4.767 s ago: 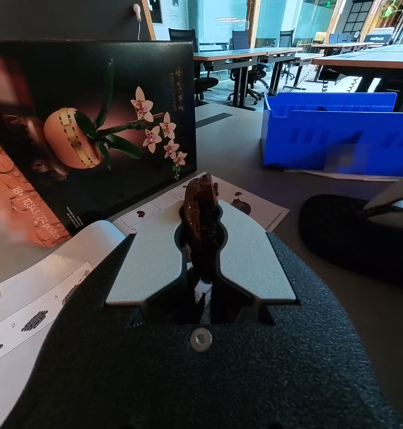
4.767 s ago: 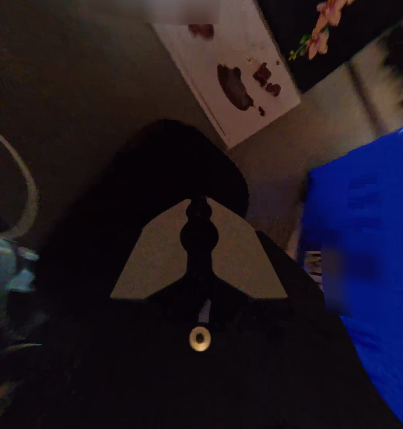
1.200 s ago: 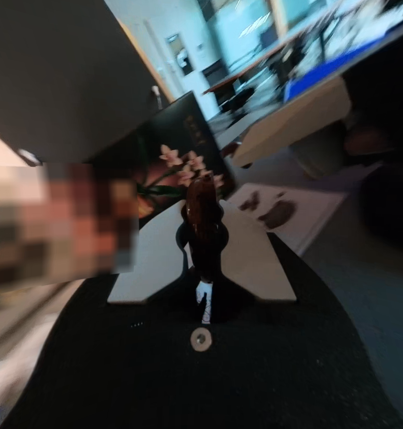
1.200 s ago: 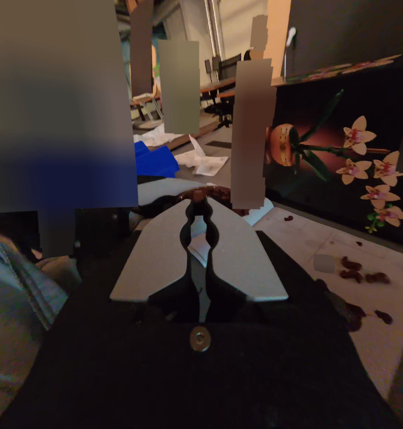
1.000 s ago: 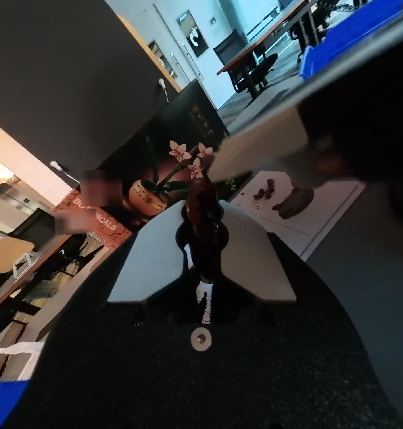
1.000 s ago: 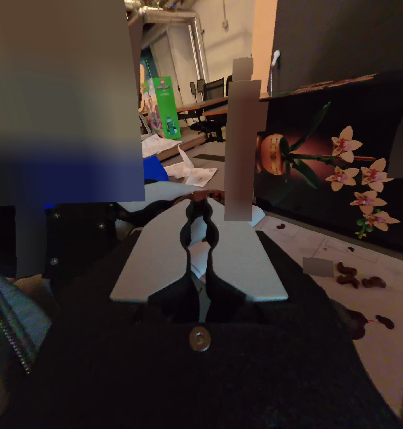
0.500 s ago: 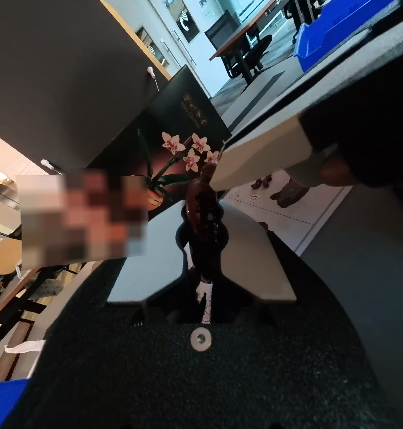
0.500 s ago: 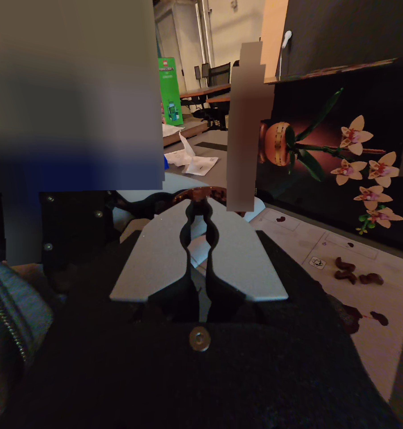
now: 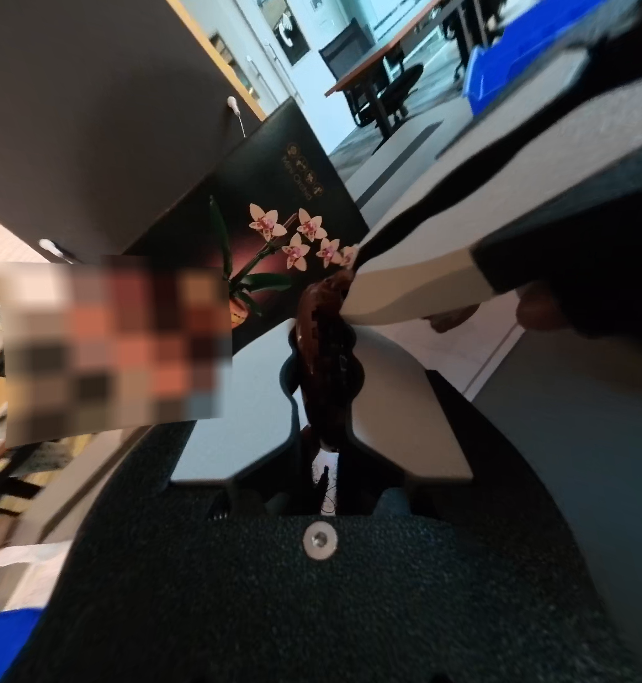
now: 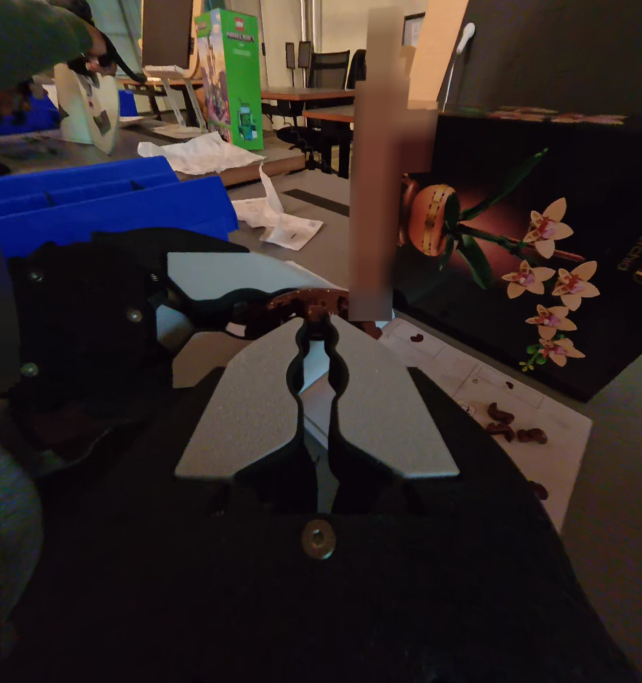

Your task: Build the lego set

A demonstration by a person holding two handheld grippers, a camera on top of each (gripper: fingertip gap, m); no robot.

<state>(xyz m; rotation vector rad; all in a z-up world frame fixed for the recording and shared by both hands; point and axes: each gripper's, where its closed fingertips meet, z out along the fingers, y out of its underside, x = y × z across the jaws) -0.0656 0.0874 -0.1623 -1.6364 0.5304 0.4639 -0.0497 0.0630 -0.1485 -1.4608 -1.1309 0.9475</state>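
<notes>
My left gripper (image 9: 323, 332) is shut on a dark brown brick assembly (image 9: 326, 354), a long curved piece that sticks out past the fingertips. It is held in the air, tilted. My right gripper (image 10: 317, 323) is shut on a small brown piece (image 10: 315, 310) and holds it against the side of the assembly (image 10: 301, 299). In the left wrist view the right gripper (image 9: 354, 275) comes in from the right, with its tips at the assembly's far end. In the right wrist view the left gripper (image 10: 253, 310) lies across from the left.
A black box with an orchid picture (image 10: 533, 258) stands at the back, and an open instruction booklet (image 10: 496, 399) lies before it. A blue bin (image 10: 108, 207) is to the left. Crumpled white paper (image 10: 208, 153) and a green box (image 10: 234, 81) lie behind. The tips of both grippers are at nearly the same place.
The left gripper has lifted and tilted the brown assembly off the booklet. The right gripper came across to it, and its tips have closed in on the assembly's far end. Both grasps are unchanged.
</notes>
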